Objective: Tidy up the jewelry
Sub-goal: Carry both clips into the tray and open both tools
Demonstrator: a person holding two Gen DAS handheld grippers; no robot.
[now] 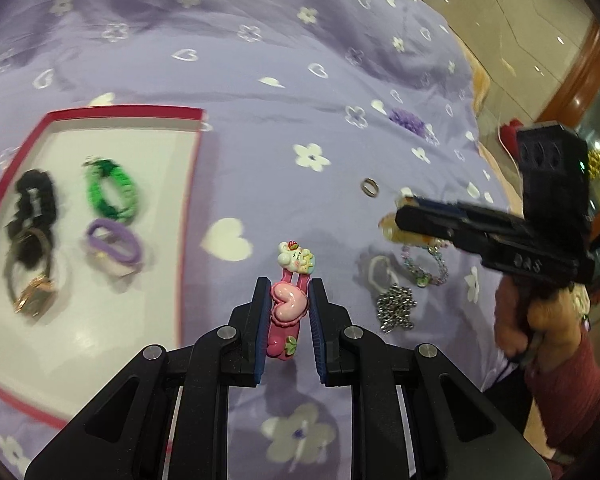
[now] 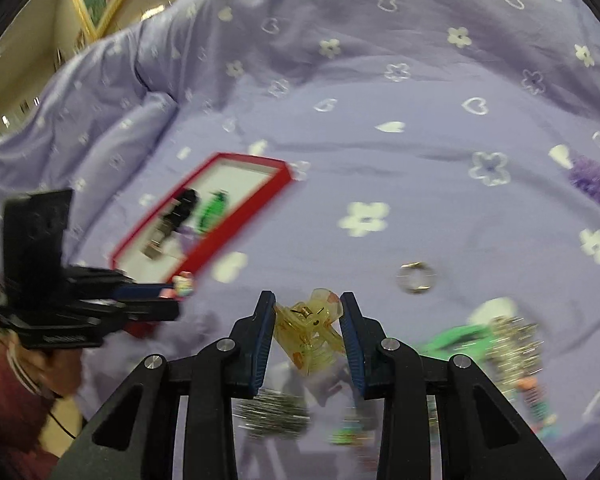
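The left gripper (image 1: pixel 288 308) pinches a pink clip (image 1: pixel 286 306), long way pointing straight ahead. The red tray (image 1: pixel 188 208) sits at the left of the frame, close by. The right gripper (image 2: pixel 306 332) squeezes a yellow clip (image 2: pixel 310 330); its tray (image 2: pixel 236 236) lies farther, upper left.

Left tongs (image 1: pixel 288 312) clamped, right tongs (image 2: pixel 307 332) clamped, both raised
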